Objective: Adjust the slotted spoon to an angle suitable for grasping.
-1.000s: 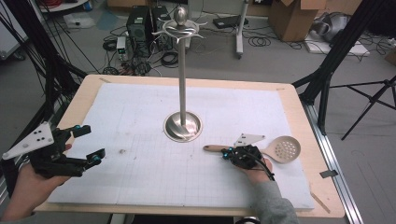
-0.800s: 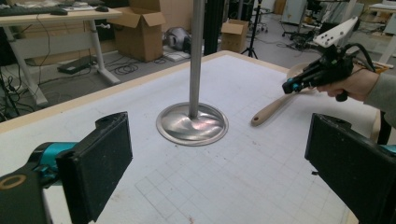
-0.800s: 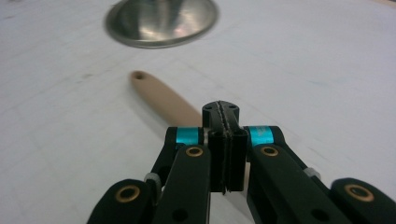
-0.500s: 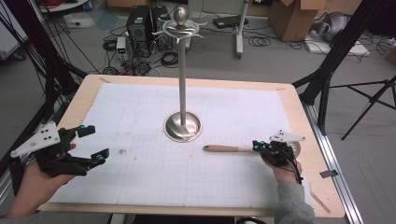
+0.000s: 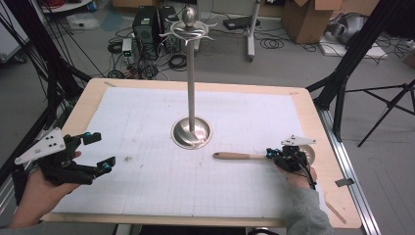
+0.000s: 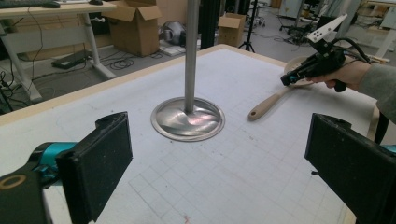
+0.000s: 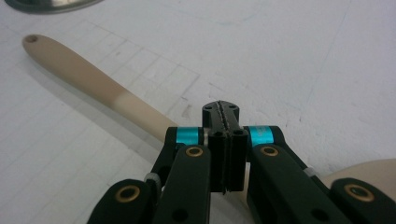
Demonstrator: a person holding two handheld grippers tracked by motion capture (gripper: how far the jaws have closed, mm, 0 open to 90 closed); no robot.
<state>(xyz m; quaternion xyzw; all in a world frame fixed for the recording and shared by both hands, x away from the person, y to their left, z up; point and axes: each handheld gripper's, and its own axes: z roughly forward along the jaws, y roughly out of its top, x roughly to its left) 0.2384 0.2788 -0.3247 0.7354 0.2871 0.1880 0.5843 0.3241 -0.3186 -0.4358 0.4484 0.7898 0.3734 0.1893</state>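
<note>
Wooden spoon [image 5: 240, 156]: light, stiff, smooth; we pinch its neck in right claw [image 5: 272, 154]. Left claw [image 5: 100, 152] spread, idle.

Pretty cluttered lab space behind the light plywood-edged table [image 5: 313, 105], which is topped with a white gridded mat [image 5: 147, 122]. The floor is plain grey concrete [image 5: 293, 68] with black cables [image 5: 274, 44] snaking all over it. A black computer tower [image 5: 145, 22] sits on the floor past the far edge, next to a mess of coiled wires [image 5: 178, 61]. There are brown cardboard boxes [image 5: 308, 19] at the back right, and black tripod legs [image 5: 386, 105] on the right side. Over in the left gripper view there's a white-legged wooden desk [image 6: 56, 11] and another open cardboard box [image 6: 135, 28]. Lighting is even and flat.
</note>
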